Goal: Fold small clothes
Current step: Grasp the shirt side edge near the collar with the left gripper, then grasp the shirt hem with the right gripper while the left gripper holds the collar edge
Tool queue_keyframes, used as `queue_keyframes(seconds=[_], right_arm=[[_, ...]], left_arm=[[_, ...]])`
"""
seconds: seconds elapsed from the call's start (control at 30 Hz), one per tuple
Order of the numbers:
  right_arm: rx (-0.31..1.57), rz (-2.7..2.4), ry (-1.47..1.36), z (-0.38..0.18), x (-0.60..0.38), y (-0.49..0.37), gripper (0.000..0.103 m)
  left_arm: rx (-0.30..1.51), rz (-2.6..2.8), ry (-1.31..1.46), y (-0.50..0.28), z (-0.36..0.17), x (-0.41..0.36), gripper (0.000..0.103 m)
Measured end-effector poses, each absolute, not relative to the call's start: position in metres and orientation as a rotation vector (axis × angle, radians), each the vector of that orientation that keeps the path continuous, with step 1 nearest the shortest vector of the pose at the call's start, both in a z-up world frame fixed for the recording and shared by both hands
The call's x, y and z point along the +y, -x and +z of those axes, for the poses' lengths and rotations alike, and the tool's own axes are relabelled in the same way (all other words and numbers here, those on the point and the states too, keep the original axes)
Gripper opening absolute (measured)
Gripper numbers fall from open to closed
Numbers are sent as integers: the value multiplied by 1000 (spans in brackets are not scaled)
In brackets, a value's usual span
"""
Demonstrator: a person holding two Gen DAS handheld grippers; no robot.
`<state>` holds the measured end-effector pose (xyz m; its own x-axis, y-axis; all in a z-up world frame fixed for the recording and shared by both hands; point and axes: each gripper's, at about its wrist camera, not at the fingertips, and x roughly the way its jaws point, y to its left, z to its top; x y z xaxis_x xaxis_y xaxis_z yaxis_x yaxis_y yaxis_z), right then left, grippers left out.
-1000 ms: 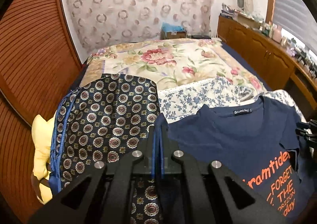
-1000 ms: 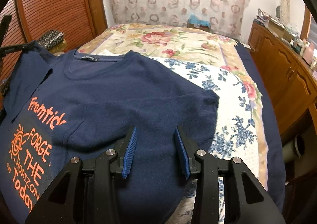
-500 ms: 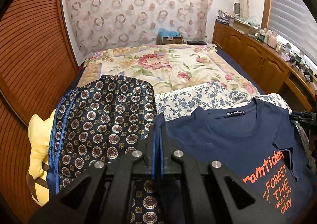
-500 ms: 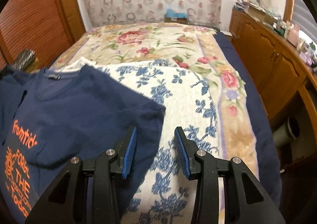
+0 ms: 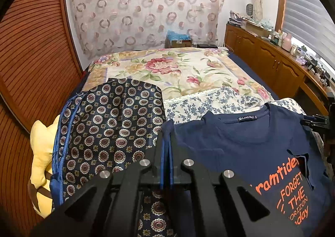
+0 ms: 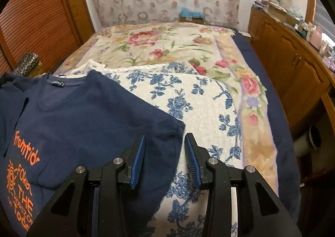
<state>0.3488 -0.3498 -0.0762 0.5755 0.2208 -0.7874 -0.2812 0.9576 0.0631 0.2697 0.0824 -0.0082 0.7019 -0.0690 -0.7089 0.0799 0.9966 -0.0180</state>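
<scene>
The navy tee (image 5: 240,149) is lying face up on the near part of the bed (image 5: 178,69), its orange print showing and its collar label pointing toward the far wall. It is resting on a blue-flowered cloth (image 6: 188,98) that is spread over the floral bedspread.

The left gripper (image 5: 166,144) is clenching a fold of the tee's fabric at the sleeve edge, its blue pads pressed together with the navy cloth pinched between them (only a thin ridge of fabric is poking out above the tips). Just beside that grip, a dark patterned cloth (image 5: 108,128) is lying against the tee's edge, with something yellow (image 5: 40,153) peeking out at its far side.

The right gripper (image 6: 164,149) is hanging over the tee's other sleeve with its jaws standing apart, gripping nothing. The sleeve's corner is sitting in the gap between the pads, and the pads are not pressing on it.

A wooden cabinet (image 6: 293,65) is running along the bed's side.
</scene>
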Motion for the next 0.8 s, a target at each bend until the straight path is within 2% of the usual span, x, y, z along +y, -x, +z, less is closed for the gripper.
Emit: queue_keyframes(seconds=[0.1,0.13,0.23,0.8], right_arm=[[908,335,88,-76,-340,-347,26],[908,349,101,-76,-336,-346,16],[912,394,121,-74,-328,-342,7],[654,493,90,16,-308,-266,4]], left_arm=[[787,-84,-13,-269,-8,82,2],[786,-86,-13,-267,-7,82,2],[781,-90,-14,-262,-5,79,2],[669,-133,-5,-180,22,59,2]])
